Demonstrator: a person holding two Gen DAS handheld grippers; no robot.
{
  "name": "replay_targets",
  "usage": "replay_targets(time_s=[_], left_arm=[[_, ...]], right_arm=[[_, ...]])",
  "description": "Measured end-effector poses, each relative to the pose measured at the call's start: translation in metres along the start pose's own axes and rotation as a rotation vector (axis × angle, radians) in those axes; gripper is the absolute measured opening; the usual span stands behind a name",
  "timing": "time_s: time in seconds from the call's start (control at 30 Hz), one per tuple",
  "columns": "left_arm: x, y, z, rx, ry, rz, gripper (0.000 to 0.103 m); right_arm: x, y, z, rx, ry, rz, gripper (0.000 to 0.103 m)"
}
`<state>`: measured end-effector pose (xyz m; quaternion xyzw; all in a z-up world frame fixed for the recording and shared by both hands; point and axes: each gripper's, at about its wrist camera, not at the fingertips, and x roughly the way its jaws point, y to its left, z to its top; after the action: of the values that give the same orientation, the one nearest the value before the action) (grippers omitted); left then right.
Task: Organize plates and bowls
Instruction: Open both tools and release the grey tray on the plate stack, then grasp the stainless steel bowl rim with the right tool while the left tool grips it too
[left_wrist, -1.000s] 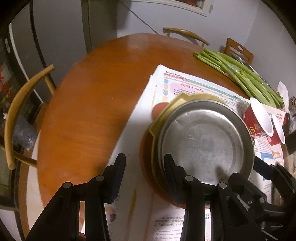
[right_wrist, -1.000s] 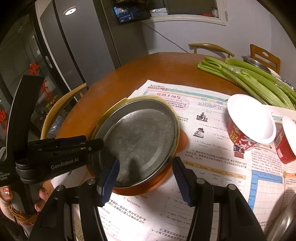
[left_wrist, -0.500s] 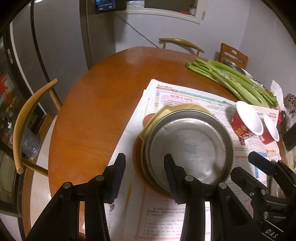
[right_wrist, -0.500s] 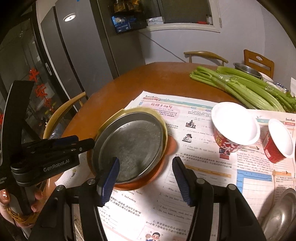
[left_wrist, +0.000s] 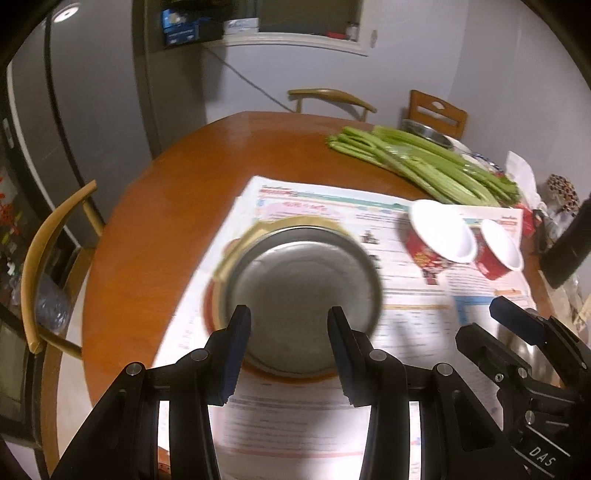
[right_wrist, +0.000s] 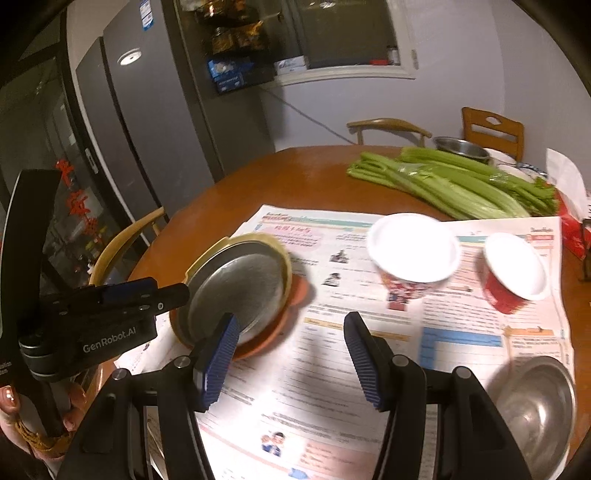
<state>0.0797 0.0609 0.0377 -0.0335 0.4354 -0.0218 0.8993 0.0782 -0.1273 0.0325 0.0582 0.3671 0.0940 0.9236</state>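
Note:
A steel plate (left_wrist: 303, 280) lies on top of a yellow plate (left_wrist: 236, 243) and an orange plate (right_wrist: 291, 295), stacked on newspaper. My left gripper (left_wrist: 287, 321) hovers above the stack's near edge, open, with nothing between its fingers. My right gripper (right_wrist: 290, 328) is also open and empty, over the newspaper just right of the stack (right_wrist: 236, 288). Two red bowls with white insides (right_wrist: 413, 251) (right_wrist: 517, 273) stand tilted to the right. A steel bowl (right_wrist: 535, 406) sits at the near right. The left gripper's body (right_wrist: 110, 314) shows at the left, held by a hand.
Newspaper sheets (right_wrist: 461, 332) cover the near half of the round wooden table (left_wrist: 155, 221). A celery bunch (right_wrist: 461, 184) lies at the back right, with another steel bowl (right_wrist: 460, 147) behind it. Chairs (left_wrist: 48, 258) ring the table; a fridge stands at the left.
Both grippers have drawn back and risen from the plate stack, which now looks smaller and farther off. More of the room and the near steel bowl have come into view.

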Motion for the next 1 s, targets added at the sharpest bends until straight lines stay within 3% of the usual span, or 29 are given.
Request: replay_targets(time_s=[0.27, 0.5, 0.77, 1.0], left_arm=[[-0.006, -0.053, -0.005, 0.072, 0.004, -0.072, 0.044], [0.002, -0.11, -0.016, 0.146, 0.037, -0.159, 0.044], [0.017, -0.185, -0.038, 0.254, 0.096, -0.239, 0.044], [0.036, -0.223, -0.053, 0.281, 0.16, -0.275, 0.044]], right_arm=[[-0.038, -0.045, -0.016, 0.066, -0.042, -0.083, 0.059], [-0.081, -0.108, -0.048, 0.161, -0.07, -0.221, 0.059], [-0.105, -0.185, -0.086, 0.311, -0.043, -0.347, 0.059], [-0.103, -0.218, -0.111, 0.347, 0.016, -0.367, 0.059]])
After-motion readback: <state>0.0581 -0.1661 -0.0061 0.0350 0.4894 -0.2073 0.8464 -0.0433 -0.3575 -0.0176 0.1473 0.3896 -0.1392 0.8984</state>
